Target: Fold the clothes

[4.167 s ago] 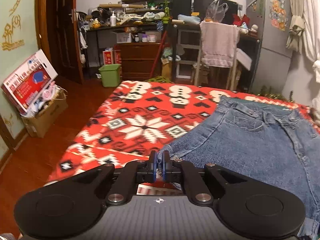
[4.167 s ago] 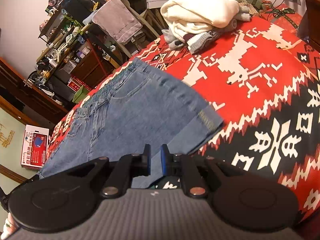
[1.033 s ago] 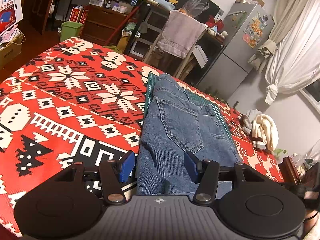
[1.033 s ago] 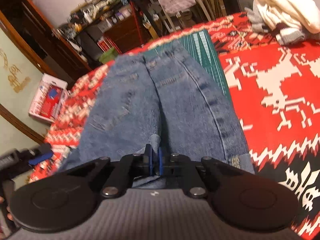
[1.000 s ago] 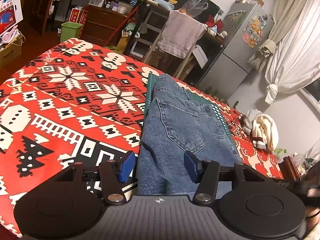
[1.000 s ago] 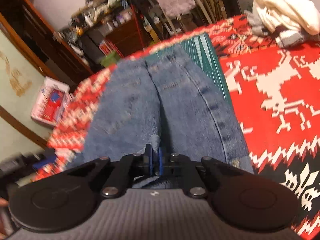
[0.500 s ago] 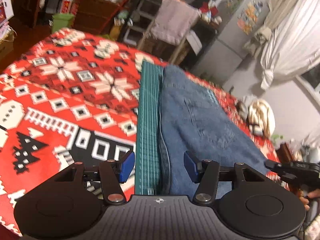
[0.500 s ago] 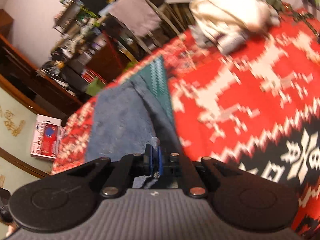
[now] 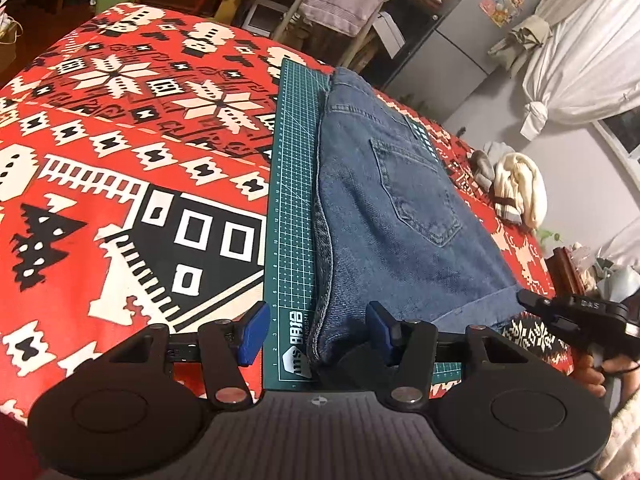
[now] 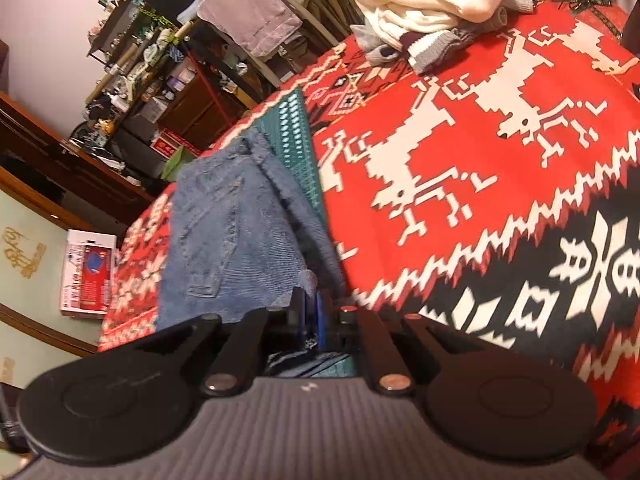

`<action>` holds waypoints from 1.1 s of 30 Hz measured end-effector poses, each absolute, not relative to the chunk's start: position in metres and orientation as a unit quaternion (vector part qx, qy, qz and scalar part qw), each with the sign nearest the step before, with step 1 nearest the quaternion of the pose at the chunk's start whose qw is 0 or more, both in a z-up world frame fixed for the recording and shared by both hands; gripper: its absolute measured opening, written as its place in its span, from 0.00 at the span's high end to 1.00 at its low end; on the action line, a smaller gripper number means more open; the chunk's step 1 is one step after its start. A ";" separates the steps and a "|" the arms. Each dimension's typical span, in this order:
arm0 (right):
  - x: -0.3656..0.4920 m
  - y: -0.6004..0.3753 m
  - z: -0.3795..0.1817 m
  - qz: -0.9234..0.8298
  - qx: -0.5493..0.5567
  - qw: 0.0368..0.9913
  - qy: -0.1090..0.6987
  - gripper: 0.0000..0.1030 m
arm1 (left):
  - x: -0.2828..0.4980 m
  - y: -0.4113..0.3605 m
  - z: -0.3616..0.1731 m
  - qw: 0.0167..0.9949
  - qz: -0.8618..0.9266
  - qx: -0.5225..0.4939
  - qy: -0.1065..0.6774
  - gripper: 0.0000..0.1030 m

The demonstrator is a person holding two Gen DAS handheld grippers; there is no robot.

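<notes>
With the jeans (image 9: 400, 216) doubled lengthwise on the green cutting mat (image 9: 294, 208), our left claw (image 9: 316, 326) gaping empty at the near hem and our right claw (image 10: 310, 306) pinched on denim, we should lay that edge down square before letting go.

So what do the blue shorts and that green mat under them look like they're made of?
The shorts look like blue denim: faded, matte cotton weave with contrast stitching around a patch pocket. The green mat looks like a rubbery plastic cutting mat, going by its smooth, flat surface printed with a white grid and ruler numbers; the exact plastic can't be told.
</notes>
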State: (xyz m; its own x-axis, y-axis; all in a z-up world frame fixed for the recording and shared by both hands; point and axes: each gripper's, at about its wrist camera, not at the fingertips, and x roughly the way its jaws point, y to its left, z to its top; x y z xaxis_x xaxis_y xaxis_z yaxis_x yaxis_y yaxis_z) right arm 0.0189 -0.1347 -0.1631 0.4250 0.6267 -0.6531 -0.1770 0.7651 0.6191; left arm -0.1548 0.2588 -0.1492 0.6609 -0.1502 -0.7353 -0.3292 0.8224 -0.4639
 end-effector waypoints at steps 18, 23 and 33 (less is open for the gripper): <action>0.014 -0.143 -0.175 0.240 0.206 0.818 0.481 0.83 | -0.154 0.254 -0.164 0.832 0.026 -0.345 0.434 0.50; 0.021 -0.145 -0.176 0.255 0.209 0.816 0.474 0.65 | -0.148 0.249 -0.170 0.830 0.020 -0.348 0.436 0.50; 0.015 -0.129 -0.178 0.276 0.194 0.800 0.496 0.91 | -0.147 0.238 -0.152 0.866 0.037 -0.269 0.420 0.83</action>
State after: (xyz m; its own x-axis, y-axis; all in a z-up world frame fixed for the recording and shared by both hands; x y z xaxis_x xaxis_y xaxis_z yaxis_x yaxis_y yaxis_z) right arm 0.0146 -0.1292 -0.1780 0.3564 0.6344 -0.6860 -0.2491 0.7721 0.5846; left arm -0.1469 0.2378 -0.1521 0.6442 -0.1614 -0.7476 -0.2905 0.8526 -0.4343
